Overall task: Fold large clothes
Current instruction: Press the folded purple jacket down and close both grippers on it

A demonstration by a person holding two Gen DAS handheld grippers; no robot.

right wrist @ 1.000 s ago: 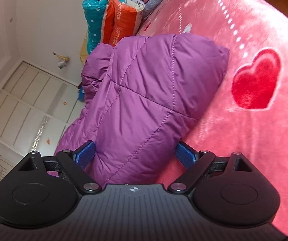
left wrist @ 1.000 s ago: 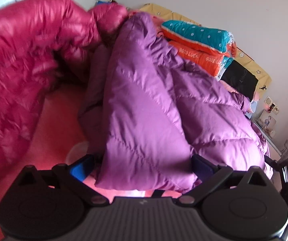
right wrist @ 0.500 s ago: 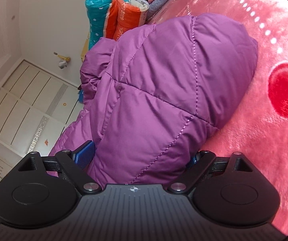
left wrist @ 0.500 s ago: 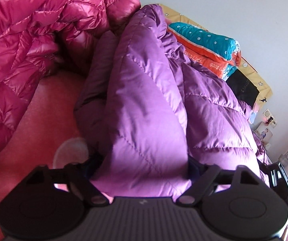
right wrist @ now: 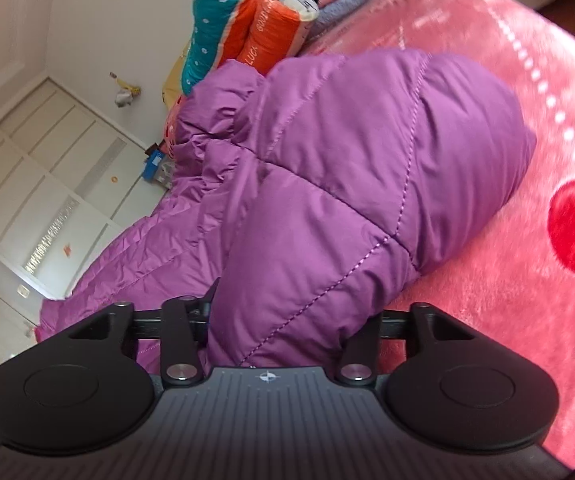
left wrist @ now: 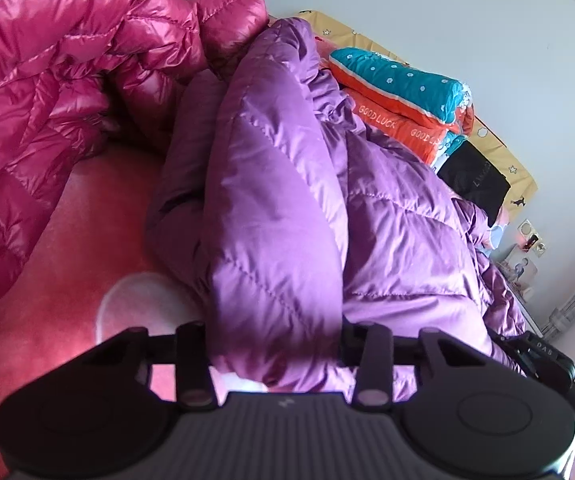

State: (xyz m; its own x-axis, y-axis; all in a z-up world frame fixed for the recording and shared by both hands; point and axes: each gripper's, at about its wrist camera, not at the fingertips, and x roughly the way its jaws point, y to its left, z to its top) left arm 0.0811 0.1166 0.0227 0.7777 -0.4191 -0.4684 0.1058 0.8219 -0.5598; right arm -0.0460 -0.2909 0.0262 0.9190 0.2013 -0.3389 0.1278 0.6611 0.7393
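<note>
Left gripper (left wrist: 275, 344), at six o'clock, has its jaws closing on a fold of the quilted purple down jacket (left wrist: 279, 208), the padding bunched between them. The jacket runs from centre toward three o'clock over a pink plush bedspread (left wrist: 47, 300). A glossy magenta puffer jacket (left wrist: 47, 60) lies at ten o'clock. A folded teal-and-orange quilt (left wrist: 403, 96) sits at one o'clock.

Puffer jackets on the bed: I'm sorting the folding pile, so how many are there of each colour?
Purple quilted puffer jacket: 1
Glossy magenta quilted puffer jacket: 1
Total: 2
</note>
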